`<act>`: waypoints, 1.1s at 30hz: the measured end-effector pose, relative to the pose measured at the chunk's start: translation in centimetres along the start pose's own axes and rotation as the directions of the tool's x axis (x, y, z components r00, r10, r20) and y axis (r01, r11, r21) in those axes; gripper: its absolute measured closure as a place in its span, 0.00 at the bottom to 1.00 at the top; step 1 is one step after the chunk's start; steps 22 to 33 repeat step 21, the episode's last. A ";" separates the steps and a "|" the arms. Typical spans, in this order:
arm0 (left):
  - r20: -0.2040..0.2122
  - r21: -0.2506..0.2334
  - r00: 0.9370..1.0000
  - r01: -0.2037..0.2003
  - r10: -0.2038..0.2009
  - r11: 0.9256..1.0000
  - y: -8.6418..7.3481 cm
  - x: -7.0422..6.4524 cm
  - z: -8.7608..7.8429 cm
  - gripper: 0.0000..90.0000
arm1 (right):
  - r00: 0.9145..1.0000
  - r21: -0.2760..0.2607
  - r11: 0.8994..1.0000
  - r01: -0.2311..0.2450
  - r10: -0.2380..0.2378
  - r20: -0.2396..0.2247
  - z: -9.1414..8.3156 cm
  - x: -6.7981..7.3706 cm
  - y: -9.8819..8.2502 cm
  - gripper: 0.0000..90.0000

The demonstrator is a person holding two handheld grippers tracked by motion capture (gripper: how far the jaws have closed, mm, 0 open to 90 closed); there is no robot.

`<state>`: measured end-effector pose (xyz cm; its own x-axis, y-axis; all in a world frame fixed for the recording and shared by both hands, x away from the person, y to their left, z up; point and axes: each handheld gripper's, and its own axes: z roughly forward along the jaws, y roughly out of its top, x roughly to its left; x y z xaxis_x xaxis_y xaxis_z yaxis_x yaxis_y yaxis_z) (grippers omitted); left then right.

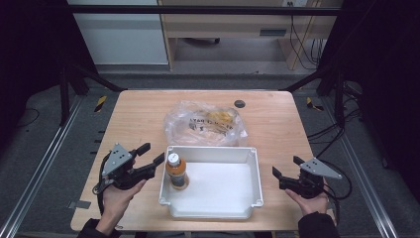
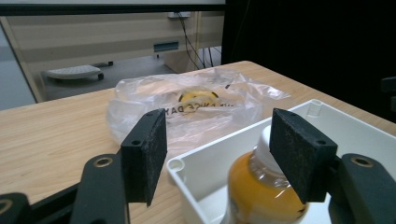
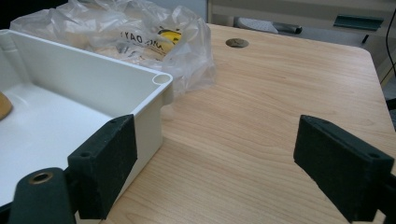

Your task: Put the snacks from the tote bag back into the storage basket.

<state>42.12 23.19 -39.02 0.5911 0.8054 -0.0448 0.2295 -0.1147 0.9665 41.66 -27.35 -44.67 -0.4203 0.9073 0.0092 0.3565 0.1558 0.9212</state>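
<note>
High view, items listed near to far.

Left gripper (image 1: 154,153): held in the person's left hand (image 1: 116,198) at the near left of the table (image 1: 143,106), jaws spread wide, nothing pinched, tips pointing at the tray's left wall. In the left gripper view the left gripper (image 2: 219,151) has its pads apart, with the bottle (image 2: 261,196) seen between and beyond them, untouched.

Right gripper (image 1: 286,168): held in the right hand (image 1: 309,201) at the near right, jaws spread, empty, just beside the tray's right wall.

Tray (image 1: 247,154): white, rectangular, near centre of the table, between the two grippers.

Bottle (image 1: 176,171): orange drink, white cap, standing upright in the tray's left end, close to the left wall.

Plastic bag (image 1: 205,123): clear, crumpled, printed, lying just behind the tray's far wall.

Small dark disc (image 1: 239,103): on the table beyond the bag, near the far edge.
</note>
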 end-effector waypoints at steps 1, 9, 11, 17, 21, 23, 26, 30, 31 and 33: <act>-0.005 0.002 1.000 0.003 -0.003 1.000 -0.1 0.2 0.0 0.41 | 1.000 -0.001 1.000 -0.001 0.001 0.001 0.0 0.0 0.0 0.15; -0.055 0.051 0.998 0.019 -0.016 0.999 -1.9 2.3 -0.2 0.41 | 1.000 0.003 1.000 0.002 -0.002 0.004 0.0 -0.1 0.0 0.15; -0.071 0.064 0.997 0.027 -0.022 0.998 -2.5 2.9 -0.2 0.41 | 1.000 0.005 1.000 0.008 -0.008 0.009 0.0 -0.1 0.0 0.15; -0.106 0.107 0.994 0.044 -0.033 0.993 -4.2 4.1 -0.2 0.42 | 1.000 0.011 1.000 0.011 -0.011 0.012 0.0 0.0 -0.1 0.15; -0.115 0.129 0.993 0.047 -0.032 0.990 -5.2 4.7 -0.4 0.42 | 1.000 0.011 1.000 0.004 -0.004 0.011 0.0 -0.1 -0.2 0.15; -0.115 0.129 0.993 0.047 -0.032 0.990 -5.2 4.7 -0.4 0.42 | 1.000 0.011 1.000 0.004 -0.004 0.011 0.0 -0.1 -0.2 0.15; -0.115 0.129 0.993 0.047 -0.032 0.990 -5.2 4.7 -0.4 0.42 | 1.000 0.011 1.000 0.004 -0.004 0.011 0.0 -0.1 -0.2 0.15; -0.115 0.129 0.993 0.047 -0.032 0.990 -5.2 4.7 -0.4 0.42 | 1.000 0.011 1.000 0.004 -0.004 0.011 0.0 -0.1 -0.2 0.15; -0.115 0.129 0.993 0.047 -0.032 0.990 -5.2 4.7 -0.4 0.42 | 1.000 0.011 1.000 0.004 -0.004 0.011 0.0 -0.1 -0.2 0.15; -0.115 0.129 0.993 0.047 -0.032 0.990 -5.2 4.7 -0.4 0.42 | 1.000 0.011 1.000 0.004 -0.004 0.011 0.0 -0.1 -0.2 0.15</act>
